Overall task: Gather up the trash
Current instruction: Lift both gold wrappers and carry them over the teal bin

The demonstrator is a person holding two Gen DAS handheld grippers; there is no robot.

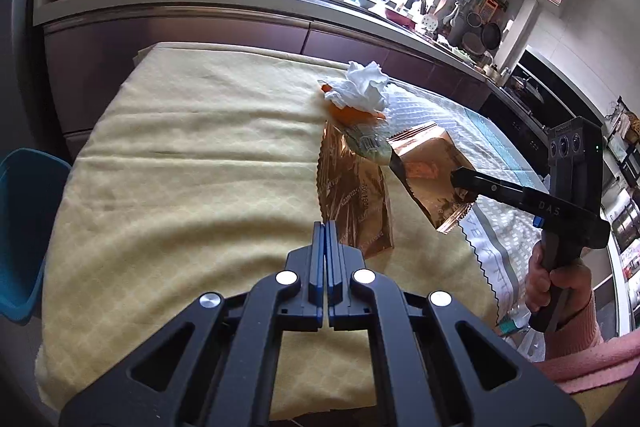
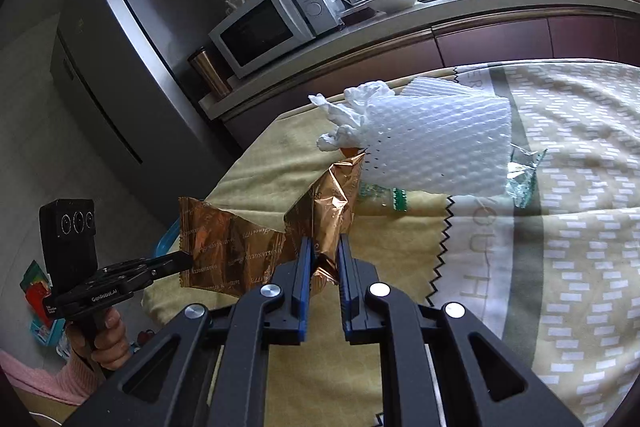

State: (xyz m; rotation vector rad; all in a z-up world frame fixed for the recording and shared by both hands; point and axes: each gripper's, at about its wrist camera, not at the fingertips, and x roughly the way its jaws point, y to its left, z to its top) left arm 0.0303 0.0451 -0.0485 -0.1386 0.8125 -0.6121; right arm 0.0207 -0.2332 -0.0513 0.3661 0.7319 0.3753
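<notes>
Copper-foil wrapper (image 2: pixel 328 223) in right claw (image 2: pixel 323 247); handle lettering "GenRobot.AI".

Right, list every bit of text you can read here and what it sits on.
"D A S": side of the right tool.
"GenRobot.AI": body of the left tool.
Copper wrappers: repeated print, too distorted to read.
Patterned cloth: large pale letters, partly cut off, not readable as a word.
Microwave: lettering too small.
</notes>
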